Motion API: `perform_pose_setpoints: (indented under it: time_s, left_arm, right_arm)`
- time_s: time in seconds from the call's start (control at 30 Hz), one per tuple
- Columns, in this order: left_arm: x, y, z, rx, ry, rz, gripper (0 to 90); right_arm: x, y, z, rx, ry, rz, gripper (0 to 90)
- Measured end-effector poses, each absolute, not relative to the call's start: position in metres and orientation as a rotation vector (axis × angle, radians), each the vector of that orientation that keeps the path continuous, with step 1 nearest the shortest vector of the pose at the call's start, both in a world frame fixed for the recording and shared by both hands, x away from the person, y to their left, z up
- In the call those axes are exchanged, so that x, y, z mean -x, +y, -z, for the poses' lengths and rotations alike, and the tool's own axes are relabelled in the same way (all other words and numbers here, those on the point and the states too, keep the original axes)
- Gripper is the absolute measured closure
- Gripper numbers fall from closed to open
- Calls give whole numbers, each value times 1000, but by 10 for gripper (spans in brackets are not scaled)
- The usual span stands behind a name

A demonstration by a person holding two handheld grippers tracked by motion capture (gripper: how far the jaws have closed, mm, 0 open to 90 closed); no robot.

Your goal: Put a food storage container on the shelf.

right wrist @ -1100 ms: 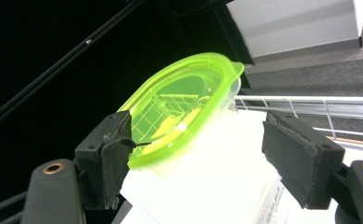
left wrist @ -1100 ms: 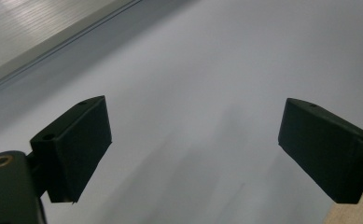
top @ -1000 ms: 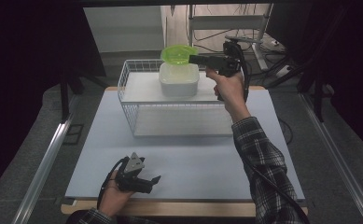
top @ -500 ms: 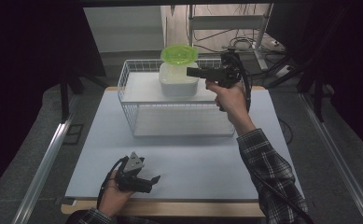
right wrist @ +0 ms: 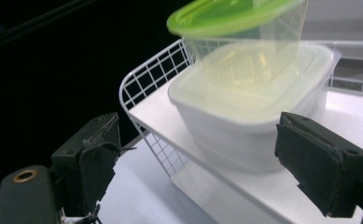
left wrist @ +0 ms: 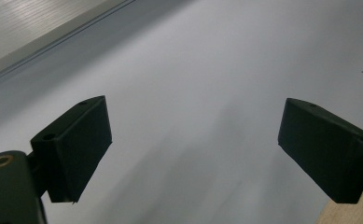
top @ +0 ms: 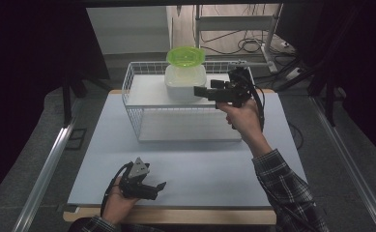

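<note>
The right claw point(top: 201, 91) is held with its jaws apart and has just been opening further; nothing is gripped between them. Just beyond it, the white lidded container point(right wrist: 258, 121) is seen resting on the white shelf inside the wire basket point(top: 142, 121), with the clear tub with a green lid point(top: 185, 56) stacked on top. The basket is set at the far side of the desk point(top: 214, 164). Near the desk's front edge, the left claw point(top: 160, 186) is held open and empty, just above the bare surface.
</note>
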State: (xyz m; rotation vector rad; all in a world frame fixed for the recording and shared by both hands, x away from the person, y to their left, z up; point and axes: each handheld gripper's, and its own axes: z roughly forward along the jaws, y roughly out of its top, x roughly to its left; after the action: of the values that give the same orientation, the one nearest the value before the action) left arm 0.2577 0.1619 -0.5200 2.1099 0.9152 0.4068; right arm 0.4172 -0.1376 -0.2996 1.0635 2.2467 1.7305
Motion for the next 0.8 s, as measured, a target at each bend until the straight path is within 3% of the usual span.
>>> perform_pose_setpoints:
  time_s: [0.8]
  left_arm:
    - [-258, 161, 521, -2117, 912, -407, 93]
  right_arm:
    - [-376, -147, 359, -936, 2286, -1584, 74]
